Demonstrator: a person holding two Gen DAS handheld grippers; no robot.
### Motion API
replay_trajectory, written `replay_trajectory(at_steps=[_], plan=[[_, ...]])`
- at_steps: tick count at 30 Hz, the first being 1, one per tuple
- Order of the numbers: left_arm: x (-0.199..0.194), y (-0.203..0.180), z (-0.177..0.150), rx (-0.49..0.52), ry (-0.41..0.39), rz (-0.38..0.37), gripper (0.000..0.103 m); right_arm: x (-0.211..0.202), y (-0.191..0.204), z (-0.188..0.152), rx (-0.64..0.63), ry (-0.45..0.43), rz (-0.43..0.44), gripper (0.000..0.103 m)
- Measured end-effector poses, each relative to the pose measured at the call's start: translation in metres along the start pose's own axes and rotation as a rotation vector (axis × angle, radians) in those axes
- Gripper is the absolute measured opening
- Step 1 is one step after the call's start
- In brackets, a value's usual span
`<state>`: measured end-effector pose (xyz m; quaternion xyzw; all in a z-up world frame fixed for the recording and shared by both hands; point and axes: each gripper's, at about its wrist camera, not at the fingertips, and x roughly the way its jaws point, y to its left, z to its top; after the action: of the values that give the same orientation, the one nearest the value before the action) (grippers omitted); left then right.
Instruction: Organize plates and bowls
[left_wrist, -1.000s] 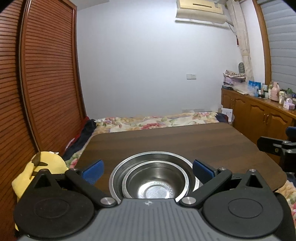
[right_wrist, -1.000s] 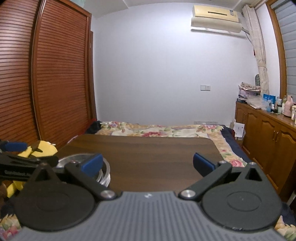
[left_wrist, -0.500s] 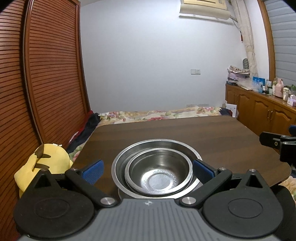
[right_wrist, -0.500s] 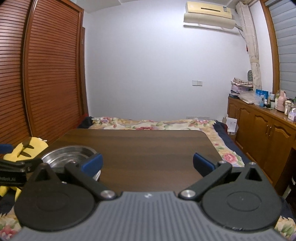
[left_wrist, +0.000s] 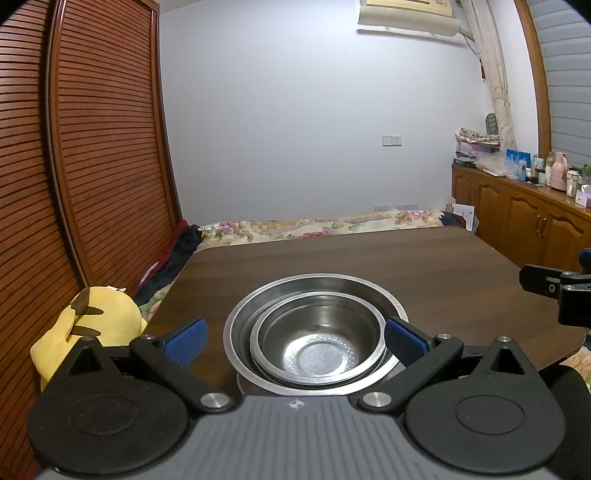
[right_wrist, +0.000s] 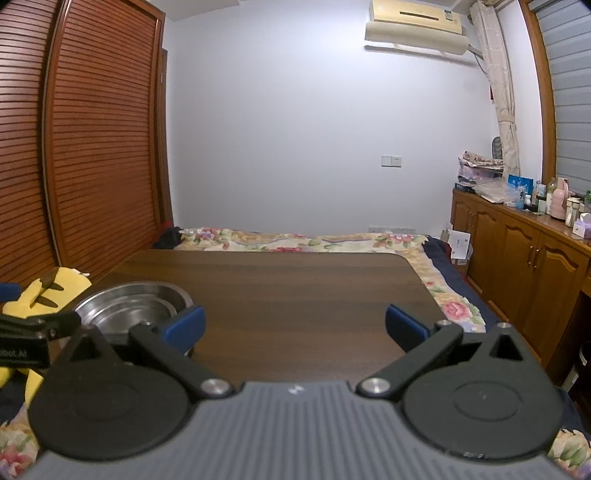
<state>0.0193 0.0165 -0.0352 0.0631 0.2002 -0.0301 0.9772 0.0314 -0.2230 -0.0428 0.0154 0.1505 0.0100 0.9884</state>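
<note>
So the stainless steel bowls (left_wrist: 317, 332) are already nested, smaller bowl (left_wrist: 319, 345) sitting inside the bigger one, on the near left part of the dark wooden desk (left_wrist: 424, 266). The left gripper (left_wrist: 293, 338) is wide open and holding nothing, with its blue pads on either side of the stack; the stack sits dead ahead, right between the jaws. Can't tell for sure if the right pad is touching the outer rim or just beside it, they overlap in the left wrist view. The right gripper (right_wrist: 293, 323) is open and empty too, pointed at bare desk, and from its camera the bowls (right_wrist: 133, 306) are off to its left, partly behind its left finger. So the left hand is clearly the nearer one, and the stack is round, so no real long axis to line up with. My guess is the organizing is pretty much done, or the stack gets one more nudge or lift from the left side. A yellow plush toy (left_wrist: 99, 317) sits off the desk's left edge, out of the way.
</note>
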Motion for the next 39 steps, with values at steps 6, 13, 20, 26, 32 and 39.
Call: replay_trajectory(at_steps=[6,13,20,26,32,39], plan=[[0.0004,0.0000,-0.0004,0.002,-0.002,0.001,0.103,0.0005,0.0002,-0.0001,0.002,-0.001,0.000,0.103],[0.0009,0.0005,-0.0010,0.002,-0.001,-0.001,0.103,0.0007,-0.0020,-0.0001,0.003,0.000,0.000,0.103],[0.0008,0.0014,-0.0009,0.002,-0.002,-0.001,0.103,0.0013,-0.0051,0.0001,0.012,0.007,0.002,0.103],[0.0014,0.0012,-0.0011,0.005,-0.003,0.000,0.103,0.0023,-0.0060,0.0017,0.014,0.009,-0.001,0.103],[0.0012,0.0012,-0.0009,0.003,-0.001,-0.001,0.103,0.0021,-0.0061,0.0016,0.013,0.006,0.002,0.103],[0.0013,0.0011,-0.0009,0.002,-0.001,-0.001,0.103,0.0027,-0.0063,0.0008,0.015,0.006,0.000,0.103]])
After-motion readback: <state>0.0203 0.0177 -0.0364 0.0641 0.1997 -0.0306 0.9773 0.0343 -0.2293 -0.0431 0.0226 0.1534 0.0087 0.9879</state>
